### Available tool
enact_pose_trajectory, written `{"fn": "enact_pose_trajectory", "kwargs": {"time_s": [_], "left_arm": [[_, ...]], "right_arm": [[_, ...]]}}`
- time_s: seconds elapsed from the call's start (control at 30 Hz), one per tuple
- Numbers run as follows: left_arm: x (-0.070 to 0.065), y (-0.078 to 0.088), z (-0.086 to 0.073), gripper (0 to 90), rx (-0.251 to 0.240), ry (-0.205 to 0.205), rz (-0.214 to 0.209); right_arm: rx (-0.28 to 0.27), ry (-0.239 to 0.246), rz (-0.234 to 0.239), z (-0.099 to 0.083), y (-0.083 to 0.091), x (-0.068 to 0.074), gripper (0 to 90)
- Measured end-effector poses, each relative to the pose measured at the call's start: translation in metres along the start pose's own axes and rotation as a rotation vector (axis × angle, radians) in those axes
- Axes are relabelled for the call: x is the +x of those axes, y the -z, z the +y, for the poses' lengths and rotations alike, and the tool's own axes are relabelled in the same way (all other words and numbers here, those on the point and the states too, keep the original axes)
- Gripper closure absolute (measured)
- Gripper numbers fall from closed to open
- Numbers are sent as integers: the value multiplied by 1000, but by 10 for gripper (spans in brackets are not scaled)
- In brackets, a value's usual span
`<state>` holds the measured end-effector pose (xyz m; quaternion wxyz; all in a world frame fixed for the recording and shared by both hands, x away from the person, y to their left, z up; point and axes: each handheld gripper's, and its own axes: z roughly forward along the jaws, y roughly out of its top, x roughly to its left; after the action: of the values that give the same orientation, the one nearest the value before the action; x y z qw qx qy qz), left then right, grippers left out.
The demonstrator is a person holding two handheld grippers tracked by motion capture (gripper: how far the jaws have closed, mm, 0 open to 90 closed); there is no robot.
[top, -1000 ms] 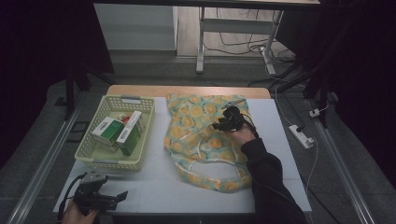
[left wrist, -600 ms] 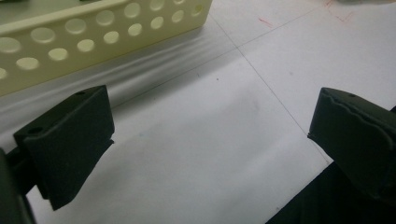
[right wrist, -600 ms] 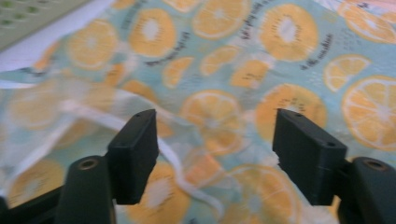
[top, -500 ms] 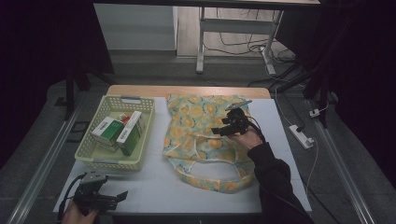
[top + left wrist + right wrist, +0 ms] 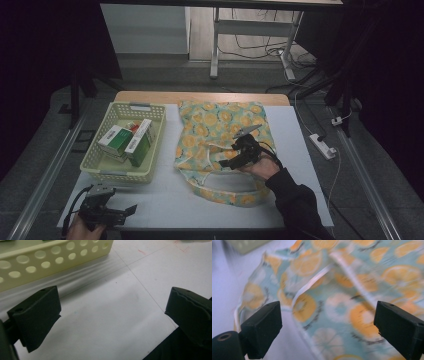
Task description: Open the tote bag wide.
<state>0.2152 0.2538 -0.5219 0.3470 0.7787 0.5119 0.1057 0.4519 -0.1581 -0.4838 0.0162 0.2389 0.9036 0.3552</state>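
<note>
1. Centrally in the high view, the right gripper [image 5: 239, 152] hovered over the orange-print tote bag [image 5: 215, 130], which lay flat on the white table [image 5: 165, 200], right of the middle of the frame.
2. Its jaws had just been opening and stood spread wide in the right gripper view, with nothing pinched between them; the blurred bag [image 5: 352, 297] and its pale handle strap [image 5: 312, 282] lay beyond them.
3. At the lower left of the high view, the left gripper [image 5: 117, 214] rested near the table's front edge, its jaws spread and empty over bare tabletop.
4. Left of the bag, apart from it, sat a pale yellow perforated basket [image 5: 150, 112] holding green-and-white boxes [image 5: 127, 141].
5. The basket's wall [image 5: 50, 257] crossed the upper left of the left gripper view.
</note>
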Motion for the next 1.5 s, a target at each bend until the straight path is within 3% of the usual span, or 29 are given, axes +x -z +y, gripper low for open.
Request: {"fn": "enact_pose_trajectory", "kwargs": {"time_s": [0.23, 0.53, 0.63, 0.67, 0.7, 0.8, 0.83, 0.87, 0.97, 1.0, 1.17, 1.5], "left_arm": [[0, 0, 0, 2, 2, -5, -1], [0, 0, 0, 2, 2, -6, 0], [0, 0, 0, 3, 2, -6, 1], [0, 0, 0, 3, 2, -6, 1], [0, 0, 0, 3, 2, -6, 1], [0, -1, 0, 3, 3, -5, 0], [0, -1, 0, 3, 3, -5, 0], [0, -1, 0, 3, 3, -6, 0], [0, -1, 0, 3, 3, -6, 1], [0, -1, 0, 3, 4, -5, 1], [0, -1, 0, 3, 4, -5, 1], [0, -1, 0, 4, 5, -6, 1]], "right_arm": [[61, 57, 20, -12, -15, 21, 150], [132, 134, -37, -22, -28, 22, 307], [132, 163, -76, -22, -27, 23, 421], [129, 165, -78, -22, -27, 22, 480], [125, 160, -74, -22, -26, 22, 480], [125, 154, -73, -22, -24, 21, 651], [125, 154, -73, -22, -24, 21, 651], [128, 149, -70, -21, -23, 20, 736], [120, 145, -66, -20, -22, 19, 804], [103, 143, -74, -18, -19, 19, 868], [67, 136, -91, -13, -17, 17, 887], [98, 144, -101, -18, -29, 11, 635]]}}
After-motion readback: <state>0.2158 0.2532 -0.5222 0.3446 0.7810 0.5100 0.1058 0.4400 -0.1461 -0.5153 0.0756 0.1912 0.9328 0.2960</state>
